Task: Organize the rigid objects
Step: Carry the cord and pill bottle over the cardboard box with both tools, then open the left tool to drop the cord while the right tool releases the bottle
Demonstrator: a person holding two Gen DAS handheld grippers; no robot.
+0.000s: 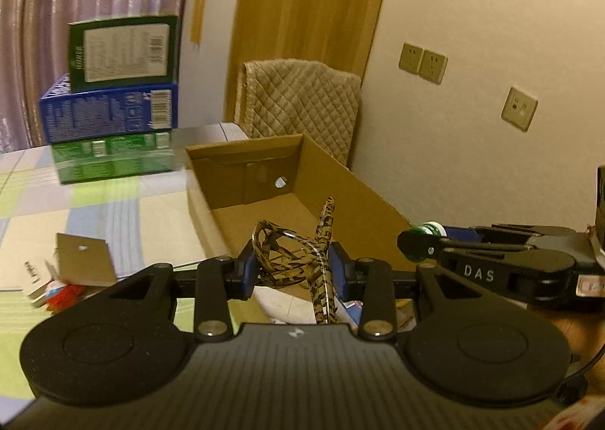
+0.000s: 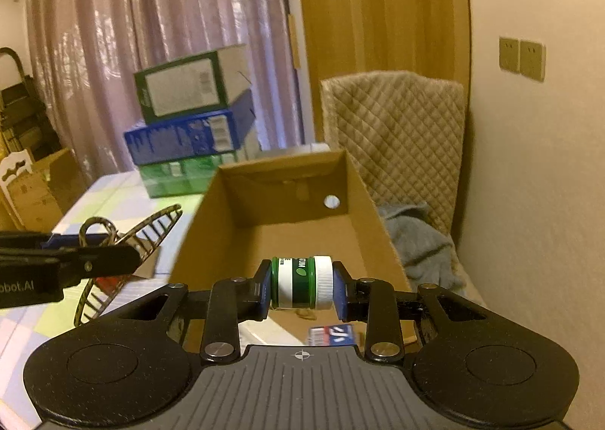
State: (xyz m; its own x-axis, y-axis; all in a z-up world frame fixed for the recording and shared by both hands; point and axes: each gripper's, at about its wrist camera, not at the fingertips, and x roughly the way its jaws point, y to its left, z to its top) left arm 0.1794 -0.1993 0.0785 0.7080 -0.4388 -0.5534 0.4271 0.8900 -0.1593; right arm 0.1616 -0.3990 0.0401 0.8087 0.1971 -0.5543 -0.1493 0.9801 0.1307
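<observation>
Cardboard box (image 2: 287, 237) sits open just ahead of both claws, prob. the drop spot. Left claw (image 1: 294, 268) clamped on a leopard-print hair clip (image 1: 298, 260), held above the bench (image 1: 113, 203) at box's near edge. Right claw (image 2: 301, 284) clamped sideways on a small green-white jar (image 2: 301, 281) over the box. Label unreadable; box's near end hidden.

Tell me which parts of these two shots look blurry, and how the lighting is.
Left wrist view: stacked boxes smeared by motion, hair claw sharp. Right wrist view: green-and-white jar crisp, cardboard box rim soft. Both views: dim warm light, fisheye bending at the edges.
</observation>
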